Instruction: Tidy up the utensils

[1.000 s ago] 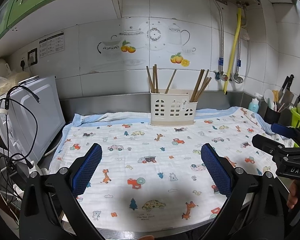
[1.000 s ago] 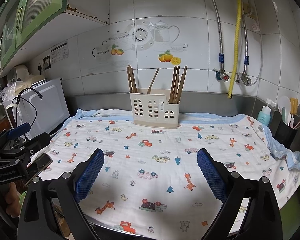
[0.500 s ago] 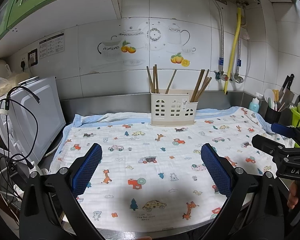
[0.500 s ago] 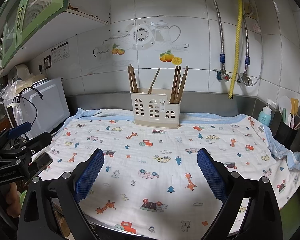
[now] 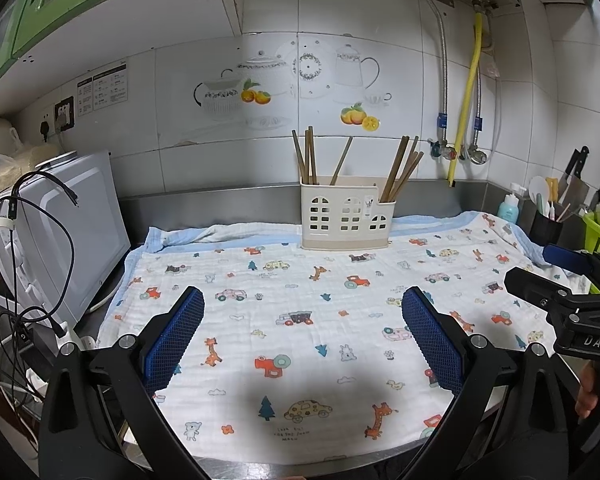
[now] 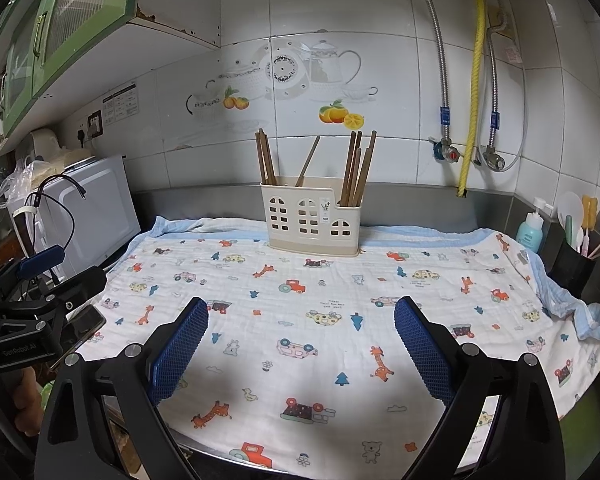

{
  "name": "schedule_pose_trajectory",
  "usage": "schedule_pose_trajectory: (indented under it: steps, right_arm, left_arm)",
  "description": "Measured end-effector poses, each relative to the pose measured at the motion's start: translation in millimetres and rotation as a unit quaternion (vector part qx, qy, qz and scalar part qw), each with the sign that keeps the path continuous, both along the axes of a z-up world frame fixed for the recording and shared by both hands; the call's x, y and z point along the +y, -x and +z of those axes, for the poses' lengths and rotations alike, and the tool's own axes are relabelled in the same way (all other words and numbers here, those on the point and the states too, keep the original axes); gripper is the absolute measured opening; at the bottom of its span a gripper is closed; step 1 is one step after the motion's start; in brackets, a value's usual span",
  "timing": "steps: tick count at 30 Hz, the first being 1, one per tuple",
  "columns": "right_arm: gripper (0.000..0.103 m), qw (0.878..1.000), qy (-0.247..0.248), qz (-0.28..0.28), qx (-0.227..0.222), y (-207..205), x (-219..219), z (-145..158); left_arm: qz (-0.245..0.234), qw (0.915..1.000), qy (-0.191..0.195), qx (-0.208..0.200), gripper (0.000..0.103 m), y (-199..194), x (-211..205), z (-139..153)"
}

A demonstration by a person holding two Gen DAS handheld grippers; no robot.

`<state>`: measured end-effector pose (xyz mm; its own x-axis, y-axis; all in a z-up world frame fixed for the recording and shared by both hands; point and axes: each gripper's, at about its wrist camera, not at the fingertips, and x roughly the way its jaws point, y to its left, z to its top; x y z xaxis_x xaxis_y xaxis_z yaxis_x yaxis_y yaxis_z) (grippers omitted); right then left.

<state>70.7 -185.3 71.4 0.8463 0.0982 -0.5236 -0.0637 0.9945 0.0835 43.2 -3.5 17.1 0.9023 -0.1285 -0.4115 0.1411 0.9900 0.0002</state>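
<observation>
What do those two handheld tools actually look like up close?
Each tool is black, with two angled fingers joined by silver bolts and faced with blue mesh-textured pads. Seen from the side, the right tool has white letters "DAS" on its body, and the left tool has small white lettering too.

Both wrist cameras looked forward along their own fingers, from the near edge of the counter toward the cream utensil holder [image 5: 345, 216] [image 6: 314, 220] at the back wall, well apart from it. Left view sat left of the holder, right view right of it. Both shared holder, printed cloth [image 5: 300, 320] [image 6: 340, 320] and tiled wall.
</observation>
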Motion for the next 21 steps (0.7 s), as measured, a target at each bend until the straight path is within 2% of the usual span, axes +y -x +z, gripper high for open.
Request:
schedule_pose_trajectory:
  steps: [21]
  right_arm:
    - [0.091, 1.000, -0.001, 0.003, -0.001, -0.9, 0.8, 0.0]
  left_arm:
    - [-0.002, 1.0000, 0.001, 0.000, 0.098, -1.2, -0.3, -0.5]
